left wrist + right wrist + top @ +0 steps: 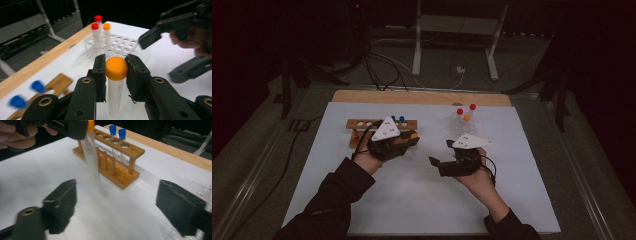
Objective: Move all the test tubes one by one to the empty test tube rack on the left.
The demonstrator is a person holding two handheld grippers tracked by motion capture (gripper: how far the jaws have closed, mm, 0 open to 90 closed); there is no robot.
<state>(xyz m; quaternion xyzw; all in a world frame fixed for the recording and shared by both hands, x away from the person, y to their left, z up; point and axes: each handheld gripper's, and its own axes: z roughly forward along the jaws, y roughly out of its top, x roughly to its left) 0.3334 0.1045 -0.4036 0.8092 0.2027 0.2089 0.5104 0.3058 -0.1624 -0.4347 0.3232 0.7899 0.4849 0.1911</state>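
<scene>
Left tool point(115, 72) pinches the orange-capped tube point(115, 82) just under its cap, lifted clear beside the wooden rack point(113, 160), likely for a handover. Right tool point(117, 205) stands spread and empty, farther from that rack. Motion blur hides the tube's lower end.

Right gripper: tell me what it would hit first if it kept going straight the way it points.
Probably the orange-capped tube hanging from the left gripper, which crosses between the open jaws of the right gripper. If it passes beside that, the wooden rack with two blue-capped tubes comes next; depth is unclear.
</scene>
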